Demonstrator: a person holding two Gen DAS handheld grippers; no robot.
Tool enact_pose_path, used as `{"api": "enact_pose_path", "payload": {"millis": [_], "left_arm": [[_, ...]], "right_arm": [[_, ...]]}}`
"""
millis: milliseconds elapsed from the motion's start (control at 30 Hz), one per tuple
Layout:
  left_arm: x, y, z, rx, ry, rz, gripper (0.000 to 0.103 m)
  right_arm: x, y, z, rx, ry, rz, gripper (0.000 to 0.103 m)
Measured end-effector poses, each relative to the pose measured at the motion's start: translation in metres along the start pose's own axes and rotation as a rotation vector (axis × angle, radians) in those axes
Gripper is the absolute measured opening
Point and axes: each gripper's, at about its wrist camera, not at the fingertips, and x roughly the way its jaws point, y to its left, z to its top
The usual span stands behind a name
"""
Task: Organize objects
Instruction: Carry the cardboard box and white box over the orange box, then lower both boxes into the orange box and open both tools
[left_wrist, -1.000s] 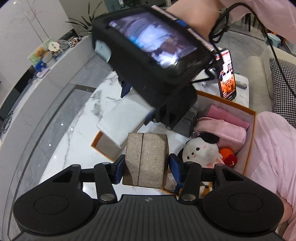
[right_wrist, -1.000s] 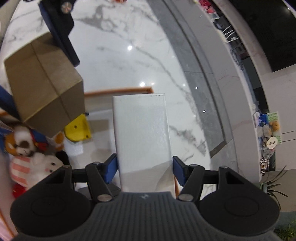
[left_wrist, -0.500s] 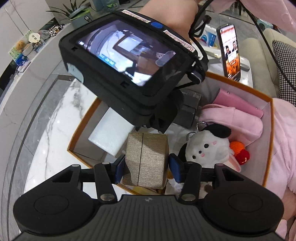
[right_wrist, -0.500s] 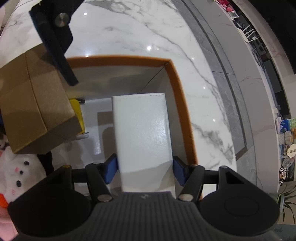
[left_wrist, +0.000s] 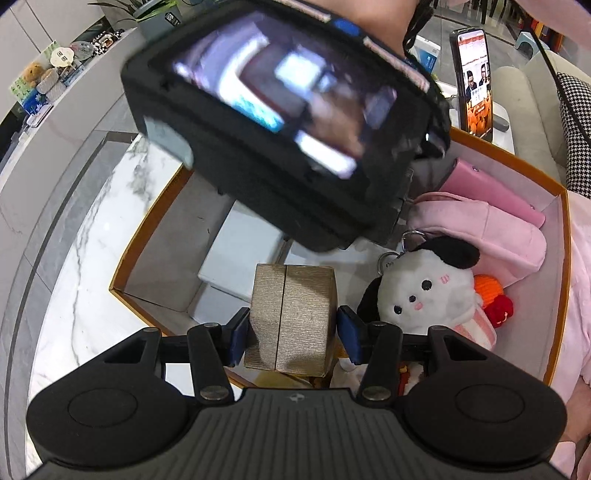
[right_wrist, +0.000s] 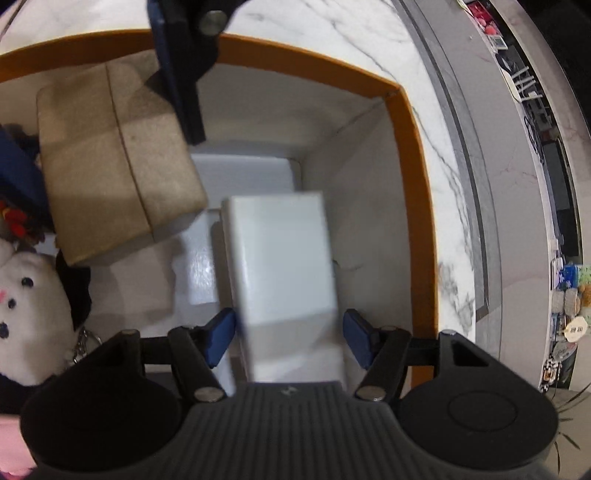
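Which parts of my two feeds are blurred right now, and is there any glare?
Left wrist view: the right claw's black housing with its screen is smeared by motion; the tan box and the plush toy are sharp. Right wrist view: the white box and the tan box are soft and streaky; no strong glare, only a faint sheen on the box floor.

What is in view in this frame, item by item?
storage box: one, orange rim, on table
tan box: one, held over storage box
white boxes: two, one between right gripper pads, one lying beneath
plush toy: one, white and black, in storage box
pouch: one, pink, behind plush toy
wallet: one, pink, by far wall
phone: one, upright beyond storage box
table: one, white marble
left gripper: shut on tan box
right gripper: grip unclear
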Motion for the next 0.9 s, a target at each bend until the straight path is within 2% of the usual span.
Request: {"api": "enact_pose_path", "payload": {"millis": [167,267,300,333,400,567,667,767,900], "left_arm": [[0.002,0.001,0.002,-0.017,0.003,0.005,0.058],[0.006,-0.002,0.005,-0.023,0.009,0.003,0.058],[0.007,-0.004,0.006,-0.024,0.011,0.004,0.058],[0.007,-0.006,0.005,-0.027,0.012,0.005,0.058],[0.008,-0.001,0.008,-0.049,0.015,0.003,0.058],[0.013,0.013,0.018,-0.211,0.024,-0.054,0.058],[0.018,0.009,0.025,-0.184,0.017,-0.065,0.058],[0.030,0.004,0.030,-0.178,0.053,-0.082,0.058],[0.048,0.011,0.035,-0.317,0.132,-0.044,0.058]], "right_arm": [[-0.011,-0.008,-0.003,0.079,-0.013,0.005,0.066],[-0.016,-0.012,-0.007,0.122,-0.003,-0.029,0.056],[-0.019,-0.014,-0.008,0.146,-0.001,-0.042,0.049],[-0.020,-0.016,-0.009,0.172,0.005,-0.051,0.034],[-0.022,-0.020,-0.012,0.232,0.034,-0.067,0.022],[-0.049,-0.030,-0.023,0.421,-0.044,-0.041,0.023],[-0.065,-0.033,-0.033,0.529,-0.068,-0.078,0.024],[-0.077,-0.036,-0.043,0.585,-0.101,-0.091,0.025],[-0.082,-0.033,-0.053,0.695,-0.098,-0.117,0.025]]}}
